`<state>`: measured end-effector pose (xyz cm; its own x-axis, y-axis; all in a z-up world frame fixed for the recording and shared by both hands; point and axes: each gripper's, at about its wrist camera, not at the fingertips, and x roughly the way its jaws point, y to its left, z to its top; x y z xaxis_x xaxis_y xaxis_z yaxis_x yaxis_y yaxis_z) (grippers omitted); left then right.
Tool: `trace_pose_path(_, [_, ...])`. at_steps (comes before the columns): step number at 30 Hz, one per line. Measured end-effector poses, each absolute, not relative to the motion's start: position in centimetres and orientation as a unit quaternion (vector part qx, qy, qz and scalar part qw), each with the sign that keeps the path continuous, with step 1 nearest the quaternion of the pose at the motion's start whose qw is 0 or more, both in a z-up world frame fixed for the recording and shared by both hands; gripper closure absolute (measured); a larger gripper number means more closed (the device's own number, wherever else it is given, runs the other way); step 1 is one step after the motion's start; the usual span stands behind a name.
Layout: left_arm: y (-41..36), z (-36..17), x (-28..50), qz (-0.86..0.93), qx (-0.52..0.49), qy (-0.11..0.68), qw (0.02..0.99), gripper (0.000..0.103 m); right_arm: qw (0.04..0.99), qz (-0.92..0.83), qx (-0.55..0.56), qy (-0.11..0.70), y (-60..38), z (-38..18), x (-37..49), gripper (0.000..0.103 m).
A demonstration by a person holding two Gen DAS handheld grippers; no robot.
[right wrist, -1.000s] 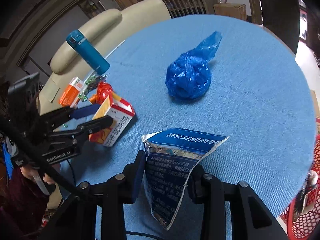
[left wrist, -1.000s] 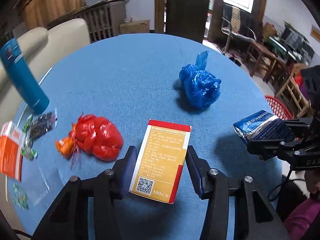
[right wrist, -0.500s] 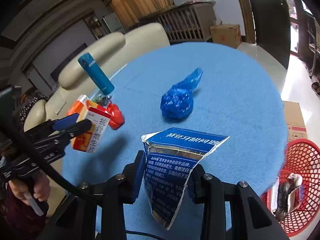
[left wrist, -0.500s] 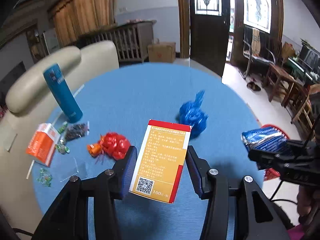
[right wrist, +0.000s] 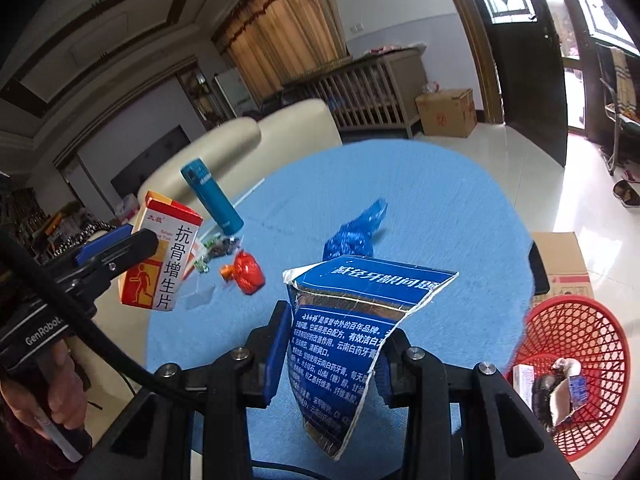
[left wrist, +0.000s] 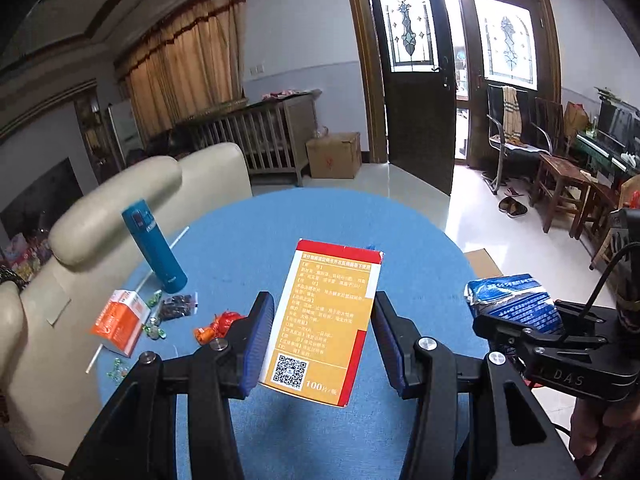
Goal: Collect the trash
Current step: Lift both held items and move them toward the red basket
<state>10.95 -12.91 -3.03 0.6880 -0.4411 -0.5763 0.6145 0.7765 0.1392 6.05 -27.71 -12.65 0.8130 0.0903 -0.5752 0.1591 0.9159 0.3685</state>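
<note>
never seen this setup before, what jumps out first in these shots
Both grippers hold trash up above the round blue table: the left gripper clamps an orange and red medicine box, the right gripper a torn blue foil pouch. A red mesh basket with some trash already in it sits on the floor at the right.

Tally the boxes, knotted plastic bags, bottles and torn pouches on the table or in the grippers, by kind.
Boxes: 2, yellow box, orange box
Knotted plastic bags: 2, blue bag, red bag
Bottles: 1, teal bottle
Torn pouches: 1, blue pouch
Total: 6
</note>
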Motion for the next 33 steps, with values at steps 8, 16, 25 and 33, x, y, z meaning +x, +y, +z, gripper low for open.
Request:
trace_pose_path(8, [-13.7,-2.1,9.1,-0.282,0.172,0.245,0.911,0.051,0.936,-0.026,0.211,0.279,-28.8,-11.3,3.8,0.064])
trace_pose_path(16, [-14.5,-1.7,8.1,-0.271,0.182,0.228,0.917,0.051,0.937,-0.031,0.221,0.269,-29.8,-11.1,2.8,0.064])
trace_pose_path(25, [-15.6,-1.3,7.2,-0.27,0.186,0.216,0.92,0.051,0.936,-0.036,0.231,0.262,-30.6,-11.1,1.9,0.064])
trace_pose_path(33, [-16.7,-1.3,6.5,-0.276,0.194,0.212,0.917,0.051,0.936,-0.042,0.239,0.254,-31.3,-10.9,1.0,0.064])
